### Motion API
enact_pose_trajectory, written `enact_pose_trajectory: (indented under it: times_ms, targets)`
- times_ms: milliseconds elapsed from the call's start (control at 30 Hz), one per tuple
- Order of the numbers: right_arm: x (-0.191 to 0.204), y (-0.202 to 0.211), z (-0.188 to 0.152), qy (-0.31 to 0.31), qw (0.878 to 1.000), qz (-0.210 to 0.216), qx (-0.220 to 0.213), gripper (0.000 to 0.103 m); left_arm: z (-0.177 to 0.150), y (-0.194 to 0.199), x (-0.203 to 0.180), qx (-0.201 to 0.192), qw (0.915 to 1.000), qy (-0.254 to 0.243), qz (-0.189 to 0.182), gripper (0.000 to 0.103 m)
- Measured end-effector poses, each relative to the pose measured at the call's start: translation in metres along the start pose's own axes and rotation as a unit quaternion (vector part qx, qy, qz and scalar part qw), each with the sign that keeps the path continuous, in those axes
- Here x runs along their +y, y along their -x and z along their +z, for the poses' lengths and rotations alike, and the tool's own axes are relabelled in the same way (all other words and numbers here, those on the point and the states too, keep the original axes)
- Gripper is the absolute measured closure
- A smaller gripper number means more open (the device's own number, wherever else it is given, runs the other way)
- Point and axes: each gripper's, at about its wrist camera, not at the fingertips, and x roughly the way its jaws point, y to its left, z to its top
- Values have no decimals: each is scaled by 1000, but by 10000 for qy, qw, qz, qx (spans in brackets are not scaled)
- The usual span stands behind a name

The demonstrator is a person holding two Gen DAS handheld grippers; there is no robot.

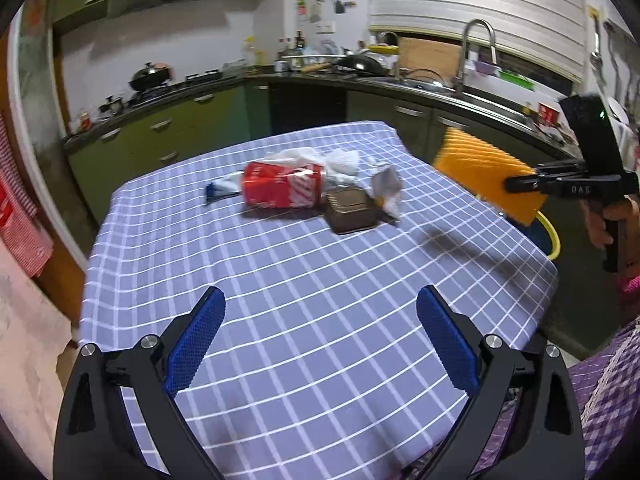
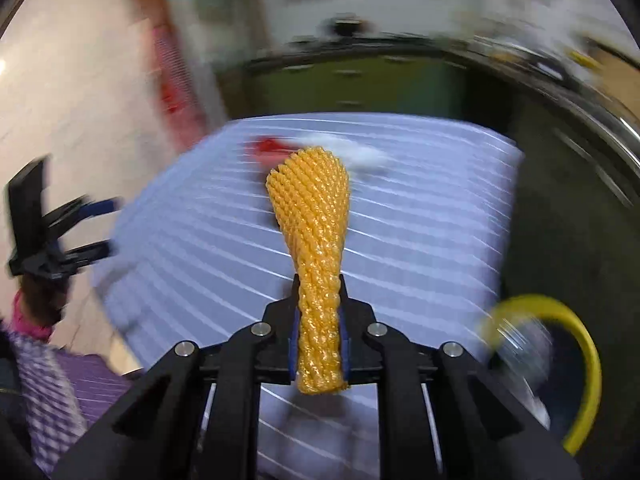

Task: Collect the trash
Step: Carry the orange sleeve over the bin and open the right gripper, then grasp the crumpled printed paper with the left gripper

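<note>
Here, right fingers (image 2: 320,312) pinch one orange foam net (image 2: 310,216); left fingers (image 1: 320,344) gape, empty, above one red can (image 1: 282,190).

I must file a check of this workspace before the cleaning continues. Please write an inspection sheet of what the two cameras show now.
Surface: table under a blue checked cloth, lying flat.
Job's things: orange foam net clamped in the right hand-held gripper; yellow-rimmed bin beside the table's right edge.
Clutter: red can on its side, brown tin, white tissues, crumpled wrapper, all grouped at the far middle.
Grippers: left hand-held gripper open, empty, above the near cloth.
Cables: nothing seen.
Surroundings: kitchen counter with sink faucet and wok; right view is blurred.
</note>
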Motion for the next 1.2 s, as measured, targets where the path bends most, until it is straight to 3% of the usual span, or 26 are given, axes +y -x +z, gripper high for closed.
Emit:
enact_pose_trajectory:
  times_ms: [133,267,367,400,433,500,633,933,1200]
  targets:
    - [-77,17,-42,-966,9889,-1098,259,87,8,-12,-19,40,9996,-211,-188,8]
    - [-125,7,-72,-1395,9776,-1468,569,86,17,-21,-38,69,9986,-403,-333,8]
    - [-143,-5,-81,-1441,9765,-1441,702,79,19,-27,-48,129,9978,-509,-409,8]
    - [-147,-10,-83,-1434,9768,-1422,706,73,19,-29,-49,153,9975,-540,-427,8]
    - [-150,-14,-86,-1472,9763,-1420,714,61,20,-31,-52,178,9972,-572,-442,8]
    - [-157,-16,-86,-1598,9739,-1472,657,50,22,-36,-57,236,9963,-662,-484,8]
    - [-155,-7,-83,-1648,9746,-1458,409,42,32,-48,-65,284,9940,-844,-629,8]
    - [-140,14,-75,-1547,9776,-1424,101,42,71,-103,-72,389,9913,-747,-1014,8]
    - [-130,15,-73,-1468,9812,-1250,17,42,106,-175,-71,527,9918,-733,-904,8]
